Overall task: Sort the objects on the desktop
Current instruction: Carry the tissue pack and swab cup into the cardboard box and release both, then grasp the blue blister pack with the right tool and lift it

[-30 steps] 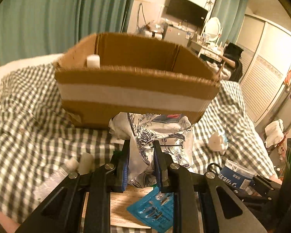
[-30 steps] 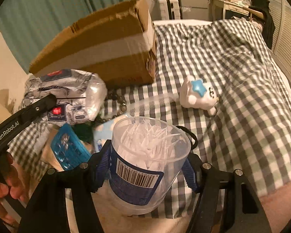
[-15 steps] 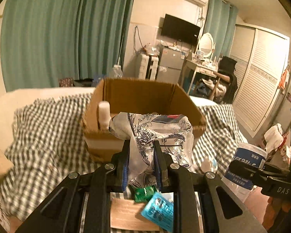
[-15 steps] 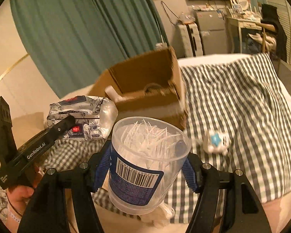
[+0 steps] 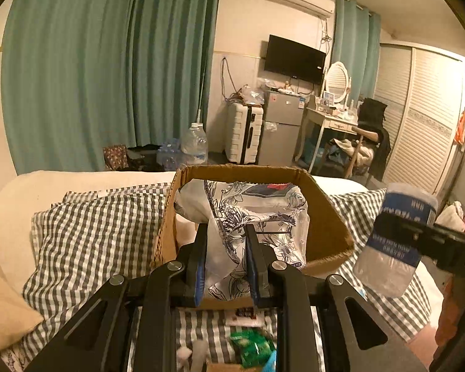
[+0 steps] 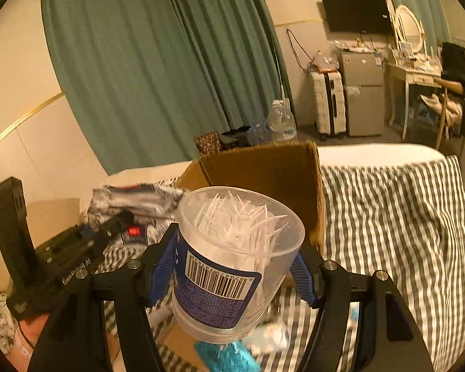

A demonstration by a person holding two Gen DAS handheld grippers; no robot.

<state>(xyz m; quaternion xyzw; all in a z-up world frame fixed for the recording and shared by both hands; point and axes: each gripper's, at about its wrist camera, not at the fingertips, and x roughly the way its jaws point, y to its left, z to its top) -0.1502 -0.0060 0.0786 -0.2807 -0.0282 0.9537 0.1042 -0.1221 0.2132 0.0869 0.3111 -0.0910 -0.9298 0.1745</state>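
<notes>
My left gripper [image 5: 226,266] is shut on a soft tissue pack with a blue flower print [image 5: 248,214] and holds it over the open cardboard box [image 5: 325,232]. My right gripper [image 6: 232,269] is shut on a clear plastic jar of white picks with a blue label [image 6: 229,263], held in the air before the box [image 6: 263,170]. The jar [image 5: 393,241] also shows at the right of the left wrist view, and the tissue pack [image 6: 139,201] and left gripper [image 6: 77,263] show at the left of the right wrist view.
The box stands on a bed with a grey checked cover [image 5: 93,232]. Small packets, one green [image 5: 254,347] and one blue [image 6: 226,356], lie on the cover below the grippers. A cream pillow [image 5: 3,310] lies at the left.
Both grippers have risen with their loads and moved forward. The tissue pack now hangs over the box opening, and the jar is level with the box's rim.
</notes>
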